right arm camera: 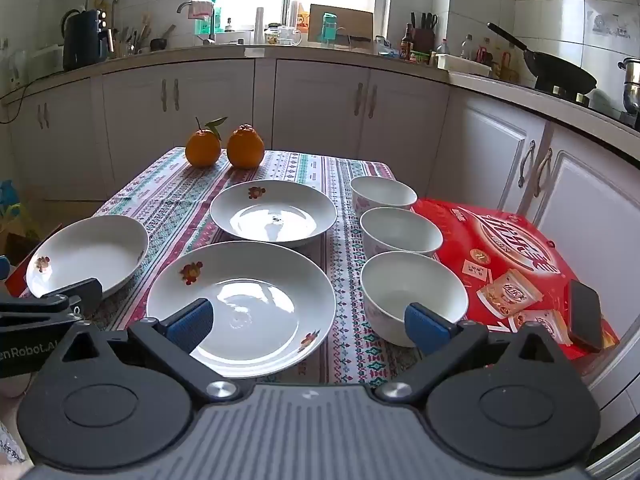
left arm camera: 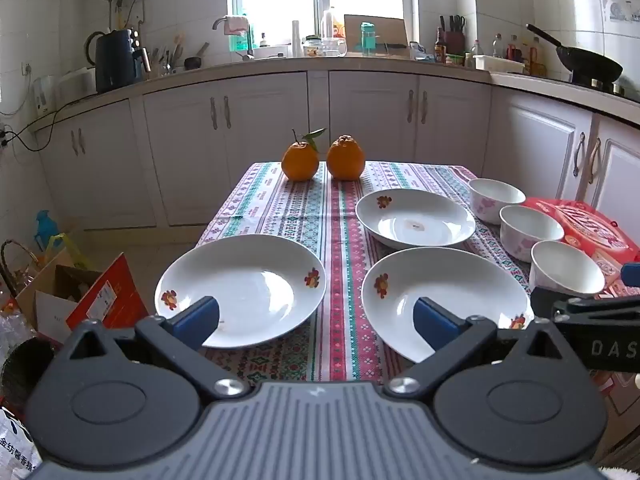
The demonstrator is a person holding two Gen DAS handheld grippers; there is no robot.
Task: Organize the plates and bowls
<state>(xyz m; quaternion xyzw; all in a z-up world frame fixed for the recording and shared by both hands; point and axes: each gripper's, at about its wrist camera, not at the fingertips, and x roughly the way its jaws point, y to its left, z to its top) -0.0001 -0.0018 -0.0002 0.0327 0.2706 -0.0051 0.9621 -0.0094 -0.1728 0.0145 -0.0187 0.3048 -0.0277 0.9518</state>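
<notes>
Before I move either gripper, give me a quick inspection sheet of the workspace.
Surface: table under a patterned tablecloth.
Job's things: three plates lying apart, unstacked; three bowls in a row along the right side.
Clutter: two oranges at the far edge; red box with a phone on it.
Grippers: left gripper and right gripper open, nothing held.
Cables: wall cable by the kettle.
Surroundings: kitchen cabinets, wok, cardboard boxes on the floor.

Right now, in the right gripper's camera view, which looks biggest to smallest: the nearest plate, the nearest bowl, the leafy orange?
1. Nearest plate, clearly the widest.
2. Nearest bowl.
3. Leafy orange, smallest, though it sits at the table's far end, so distance shrinks it somewhat.
</notes>
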